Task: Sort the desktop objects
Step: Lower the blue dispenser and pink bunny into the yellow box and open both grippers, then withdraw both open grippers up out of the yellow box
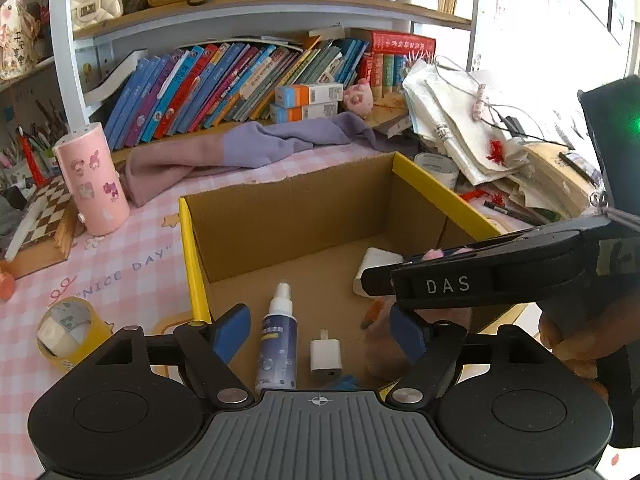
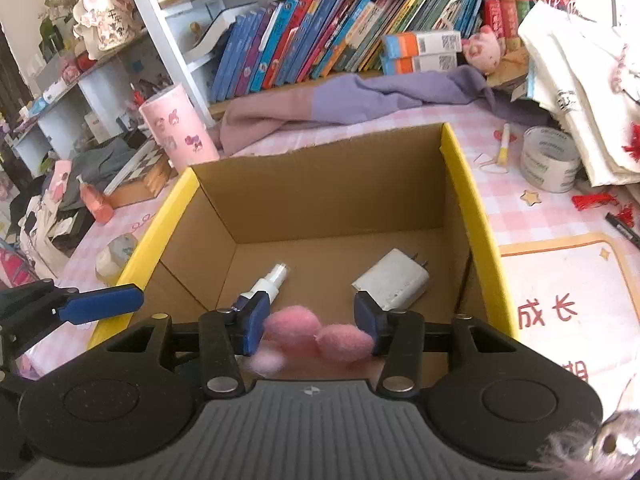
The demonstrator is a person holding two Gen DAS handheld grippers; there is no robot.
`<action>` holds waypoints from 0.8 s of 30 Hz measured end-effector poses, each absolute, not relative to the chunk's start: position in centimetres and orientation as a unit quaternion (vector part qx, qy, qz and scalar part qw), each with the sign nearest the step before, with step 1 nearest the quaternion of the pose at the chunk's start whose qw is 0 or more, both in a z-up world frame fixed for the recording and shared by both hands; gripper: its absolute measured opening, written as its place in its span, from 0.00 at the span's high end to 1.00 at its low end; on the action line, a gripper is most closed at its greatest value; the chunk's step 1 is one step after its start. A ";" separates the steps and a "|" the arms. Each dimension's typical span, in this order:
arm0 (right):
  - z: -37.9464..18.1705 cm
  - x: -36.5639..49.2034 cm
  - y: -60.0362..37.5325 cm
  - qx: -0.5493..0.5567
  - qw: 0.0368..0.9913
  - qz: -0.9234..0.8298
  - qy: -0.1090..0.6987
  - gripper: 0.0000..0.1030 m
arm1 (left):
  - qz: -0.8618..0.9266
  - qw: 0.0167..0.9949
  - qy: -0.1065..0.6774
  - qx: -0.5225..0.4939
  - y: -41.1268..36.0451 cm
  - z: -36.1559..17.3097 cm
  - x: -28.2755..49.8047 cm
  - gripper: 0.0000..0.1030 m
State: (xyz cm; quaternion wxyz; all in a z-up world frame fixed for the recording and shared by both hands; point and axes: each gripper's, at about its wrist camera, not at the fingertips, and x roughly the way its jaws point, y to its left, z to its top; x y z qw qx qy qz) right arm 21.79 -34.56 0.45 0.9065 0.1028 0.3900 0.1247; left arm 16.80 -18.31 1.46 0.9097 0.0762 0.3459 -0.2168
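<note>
An open cardboard box [image 1: 288, 204] with yellow edges [image 2: 472, 200] sits on the pink checked desk. Inside lie a small spray bottle [image 1: 278, 344] [image 2: 269, 280], a small white plug [image 1: 325, 357] and a larger white charger [image 2: 394, 278] [image 1: 378, 260]. My left gripper [image 1: 318, 338] is open and empty over the box's near edge. My right gripper [image 2: 310, 324] hangs over the box with a pink fluffy toy [image 2: 316, 338] between its fingers; the jaws stand wide and the toy looks blurred. The right gripper also shows in the left wrist view [image 1: 460, 280].
A pink cylinder [image 1: 93, 184] and a chessboard [image 1: 38, 220] stand left of the box. Tape rolls lie at the near left [image 1: 66, 332] and right [image 2: 550, 160]. A pink-purple cloth [image 1: 240, 148] lies behind the box. Books [image 1: 224, 84] fill the shelf. Papers [image 1: 460, 120] pile at the right.
</note>
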 end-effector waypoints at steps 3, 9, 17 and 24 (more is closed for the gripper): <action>0.9 21.0 -34.8 0.101 0.912 0.119 0.379 0.56 | -0.217 0.913 0.338 0.075 -18.2 1.9 16.2 0.20; 1.8 19.2 -35.0 0.088 0.924 0.105 0.356 0.54 | -0.208 0.919 0.328 0.071 -17.5 2.5 14.5 0.19; 2.2 16.0 -35.0 0.075 0.934 0.082 0.339 0.52 | -0.199 0.922 0.326 0.057 -15.9 2.4 12.0 0.19; 2.8 12.3 -34.6 0.062 0.945 0.046 0.317 0.49 | -0.211 0.919 0.328 0.047 -14.4 2.2 10.3 0.19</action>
